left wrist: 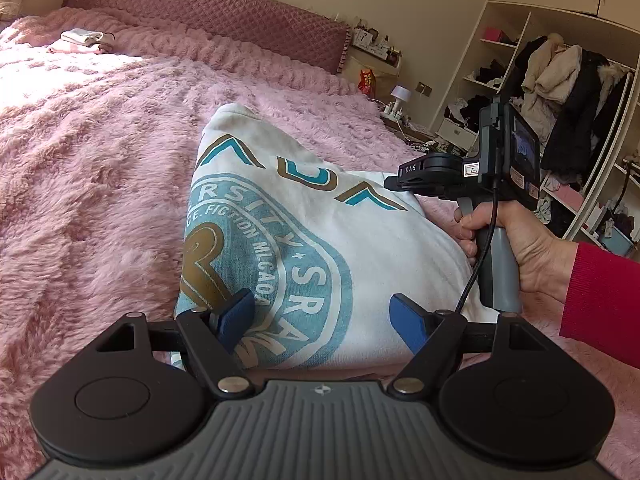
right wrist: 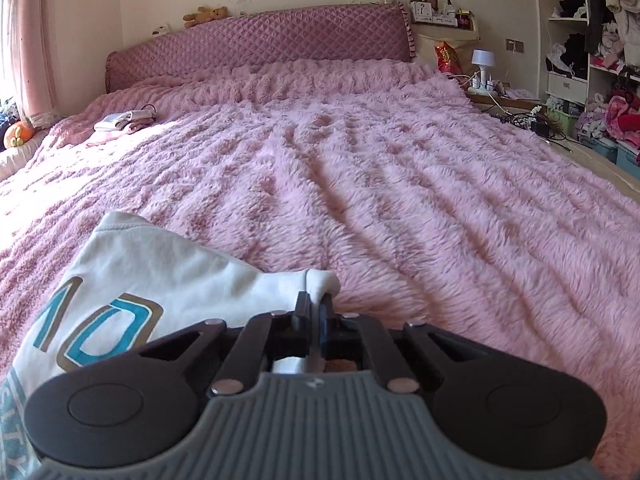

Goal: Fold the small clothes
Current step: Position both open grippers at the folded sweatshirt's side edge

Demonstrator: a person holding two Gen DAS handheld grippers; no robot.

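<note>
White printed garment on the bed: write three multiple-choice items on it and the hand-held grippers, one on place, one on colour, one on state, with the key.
1. Where does the white garment lie?
A. on the pink fluffy blanket
B. on a wardrobe shelf
C. on the floor

2. What colour is the big round print on it?
A. red and black
B. light blue with brown
C. green

3. How does the right hand-held gripper stand?
A. wide open above the blanket
B. shut on a fold of the garment
C. shut on a toy

Key: 1 A, the blanket surrounds it; 2 B, the left wrist view shows a blue badge with a brown figure; 3 B, white cloth is pinched between the closed jaws, while the left hand-held gripper stands open.
</note>
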